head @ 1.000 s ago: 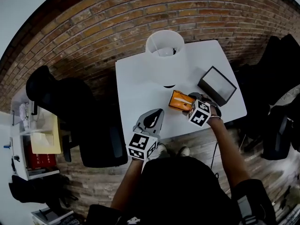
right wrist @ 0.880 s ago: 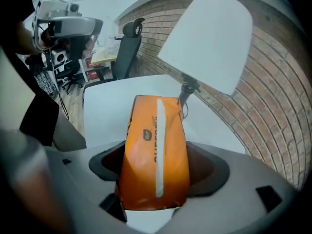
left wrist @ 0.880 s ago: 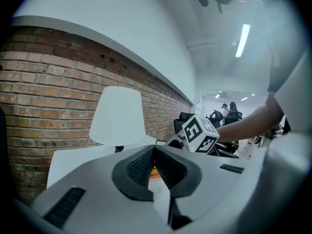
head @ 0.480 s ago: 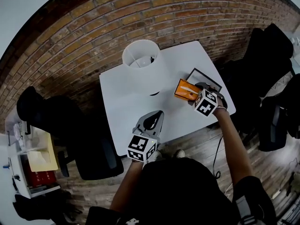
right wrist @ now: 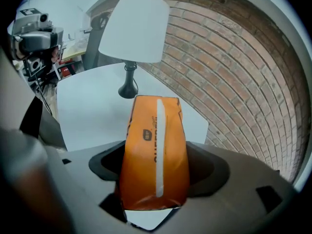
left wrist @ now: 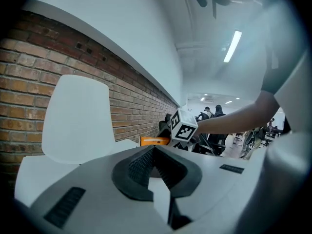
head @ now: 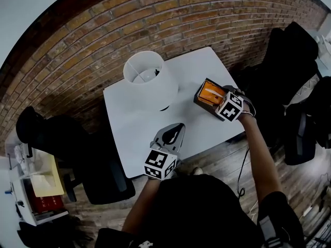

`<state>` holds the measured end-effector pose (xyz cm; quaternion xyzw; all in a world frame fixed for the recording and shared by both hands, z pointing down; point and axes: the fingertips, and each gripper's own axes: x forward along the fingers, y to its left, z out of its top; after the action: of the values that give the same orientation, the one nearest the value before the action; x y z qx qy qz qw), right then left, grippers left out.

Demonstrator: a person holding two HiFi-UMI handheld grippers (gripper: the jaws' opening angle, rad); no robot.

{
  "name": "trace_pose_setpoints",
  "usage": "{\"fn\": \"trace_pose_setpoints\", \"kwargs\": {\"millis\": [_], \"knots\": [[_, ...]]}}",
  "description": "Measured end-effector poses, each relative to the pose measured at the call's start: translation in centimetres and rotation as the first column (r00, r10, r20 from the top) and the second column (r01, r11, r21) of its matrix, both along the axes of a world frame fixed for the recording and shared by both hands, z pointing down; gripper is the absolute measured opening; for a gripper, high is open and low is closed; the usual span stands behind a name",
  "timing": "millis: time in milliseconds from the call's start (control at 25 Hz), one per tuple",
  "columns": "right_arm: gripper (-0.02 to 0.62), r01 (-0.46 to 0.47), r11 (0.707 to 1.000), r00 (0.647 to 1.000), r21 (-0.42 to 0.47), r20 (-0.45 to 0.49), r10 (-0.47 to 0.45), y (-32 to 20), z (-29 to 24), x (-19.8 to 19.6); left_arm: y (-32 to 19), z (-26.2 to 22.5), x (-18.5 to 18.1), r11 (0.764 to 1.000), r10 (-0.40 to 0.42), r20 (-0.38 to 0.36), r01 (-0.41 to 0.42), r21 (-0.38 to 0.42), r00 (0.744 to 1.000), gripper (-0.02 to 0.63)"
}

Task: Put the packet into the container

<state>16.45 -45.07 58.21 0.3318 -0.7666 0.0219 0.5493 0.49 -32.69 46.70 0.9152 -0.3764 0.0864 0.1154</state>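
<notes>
packet (head: 210, 93): orange, glossy, white stripe down its face; clamped at its lower end in the right claw (right wrist: 156, 173), tilted. container (head: 198, 99): dark, box-shaped, open-topped, at the counter's (head: 139, 123) right edge, right of centre in head view. packet sits at its opening; depth of entry undetermined.

The orange packet (right wrist: 155, 155) carries the only lettering. A row of dark capital letters (right wrist: 152, 161) runs lengthwise down its face, right beside a white strip (right wrist: 159, 150) that cuts off part of each letter, so the word cannot be read for sure. Above the row sits a small dark emblem (right wrist: 146, 134), too small to make out.

The cube (head: 231, 106) on the right gripper (head: 214, 98) and the cube (head: 160, 165) on the left gripper (head: 176, 129) bear black-and-white square code patterns, with no letters or numbers on them.
</notes>
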Motion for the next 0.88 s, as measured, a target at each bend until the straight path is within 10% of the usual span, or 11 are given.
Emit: {"fn": "trace_pose_setpoints", "kwargs": {"millis": [880], "knots": [[0.362,-0.105,0.992,0.994,-0.067,0.016,0.107,-2.6,4.7,1.2,-0.3,1.7,-1.3,0.998,-0.044,0.058,0.047,-0.051,0.997,0.006]]}}
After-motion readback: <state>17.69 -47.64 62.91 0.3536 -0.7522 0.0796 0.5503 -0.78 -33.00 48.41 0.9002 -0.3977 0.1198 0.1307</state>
